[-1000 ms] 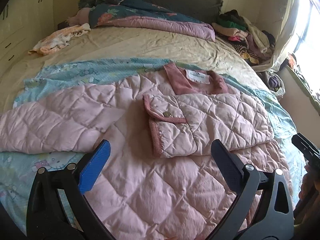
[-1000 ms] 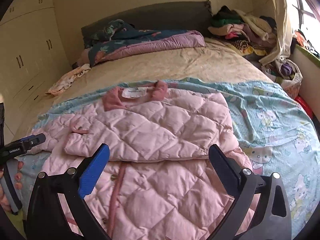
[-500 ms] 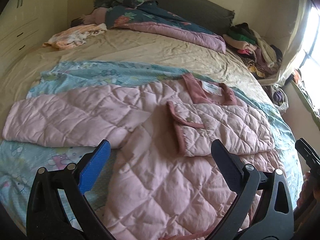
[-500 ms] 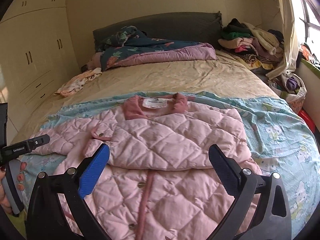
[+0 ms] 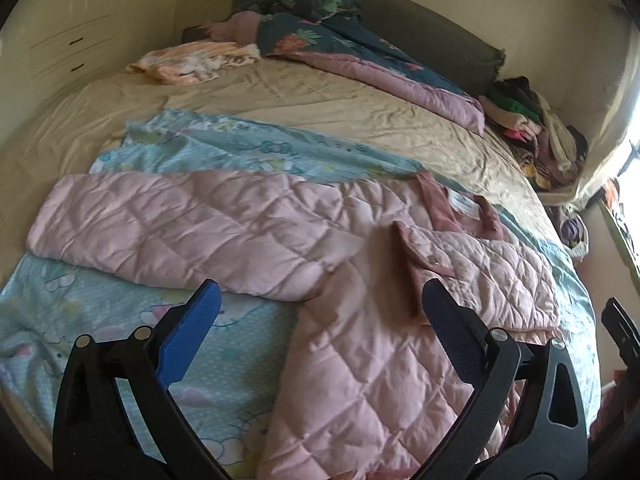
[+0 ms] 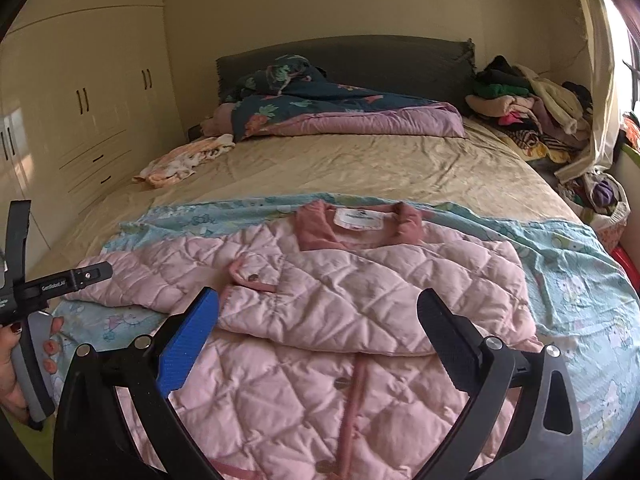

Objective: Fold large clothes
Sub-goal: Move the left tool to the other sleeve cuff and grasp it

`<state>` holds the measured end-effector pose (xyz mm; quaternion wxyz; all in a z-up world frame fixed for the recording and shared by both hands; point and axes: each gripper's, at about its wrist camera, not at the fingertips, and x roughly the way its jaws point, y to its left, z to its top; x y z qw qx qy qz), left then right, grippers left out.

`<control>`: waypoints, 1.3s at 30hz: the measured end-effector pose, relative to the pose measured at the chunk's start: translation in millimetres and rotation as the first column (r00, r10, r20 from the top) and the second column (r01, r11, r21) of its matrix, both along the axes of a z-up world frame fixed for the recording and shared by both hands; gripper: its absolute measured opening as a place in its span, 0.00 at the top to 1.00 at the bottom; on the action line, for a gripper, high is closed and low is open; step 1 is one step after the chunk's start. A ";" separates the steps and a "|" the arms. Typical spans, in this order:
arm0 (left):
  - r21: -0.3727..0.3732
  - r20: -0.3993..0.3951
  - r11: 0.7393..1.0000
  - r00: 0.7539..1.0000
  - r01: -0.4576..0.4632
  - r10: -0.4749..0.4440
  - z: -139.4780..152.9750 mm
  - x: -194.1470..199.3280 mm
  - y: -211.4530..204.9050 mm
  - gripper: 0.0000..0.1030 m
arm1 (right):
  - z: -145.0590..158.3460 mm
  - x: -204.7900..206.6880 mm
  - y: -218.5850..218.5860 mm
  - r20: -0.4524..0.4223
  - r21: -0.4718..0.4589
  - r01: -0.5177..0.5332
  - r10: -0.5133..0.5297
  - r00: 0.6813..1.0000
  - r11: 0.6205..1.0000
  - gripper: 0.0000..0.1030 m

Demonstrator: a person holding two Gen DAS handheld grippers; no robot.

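Observation:
A pink quilted jacket (image 5: 372, 364) lies flat on a light blue cartoon-print sheet (image 5: 224, 152) on the bed. Its right sleeve (image 5: 488, 280) is folded across the chest; its left sleeve (image 5: 180, 232) lies stretched out to the left. My left gripper (image 5: 320, 320) is open and empty, hovering above the jacket near the left armpit. In the right wrist view the jacket (image 6: 360, 300) lies below my right gripper (image 6: 318, 320), which is open and empty above the jacket's front. The left gripper's body (image 6: 24, 292) shows at the left edge there.
A beige bedsheet (image 6: 360, 168) covers the far half of the bed. A floral duvet (image 6: 340, 112) lies at the grey headboard. A small peach garment (image 6: 188, 160) lies at far left. A clothes pile (image 6: 528, 112) sits at far right. Wardrobes (image 6: 80, 100) line the left wall.
Both grippers have pulled back and risen, still open. The left wrist view has swung left, bringing the outstretched left sleeve into view. The jacket has not moved.

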<state>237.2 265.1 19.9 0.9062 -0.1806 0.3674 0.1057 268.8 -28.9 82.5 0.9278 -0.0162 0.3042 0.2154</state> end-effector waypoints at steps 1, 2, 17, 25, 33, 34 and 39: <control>-0.006 0.000 1.000 1.000 -0.011 0.011 -0.3 -1.5 5.1 0.08 | 0.6 -1.1 2.4 0.002 0.000 -0.004 0.004 1.000 1.000 0.04; -0.011 -0.001 1.000 1.000 -0.029 0.029 -0.7 -3.4 11.7 0.08 | 1.2 -2.8 7.9 0.003 0.002 -0.013 0.013 1.000 1.000 0.04; -0.042 -0.044 0.974 0.974 -0.222 0.220 -16.0 -18.0 84.8 0.08 | -1.0 -14.3 91.4 -0.006 -0.017 -0.155 0.155 0.988 0.988 0.04; -0.131 -0.074 0.944 0.952 -0.304 0.297 -31.1 -26.4 122.0 0.08 | -8.7 -13.6 146.9 -0.036 -0.052 -0.247 0.246 0.969 0.968 0.04; -0.167 -0.108 0.909 0.923 -0.382 0.369 -44.5 -33.9 154.4 0.08 | -19.9 -8.4 200.5 -0.076 -0.095 -0.327 0.321 0.944 0.940 0.04; -0.174 -0.112 0.903 0.919 -0.394 0.379 -46.7 -34.7 158.6 0.08 | -22.3 -8.1 207.5 -0.085 -0.103 -0.339 0.332 0.940 0.935 0.04; -0.218 -0.139 0.872 0.898 -0.439 0.418 -60.0 -37.8 178.7 0.08 | -33.9 -7.5 230.3 -0.111 -0.136 -0.371 0.358 0.927 0.919 0.04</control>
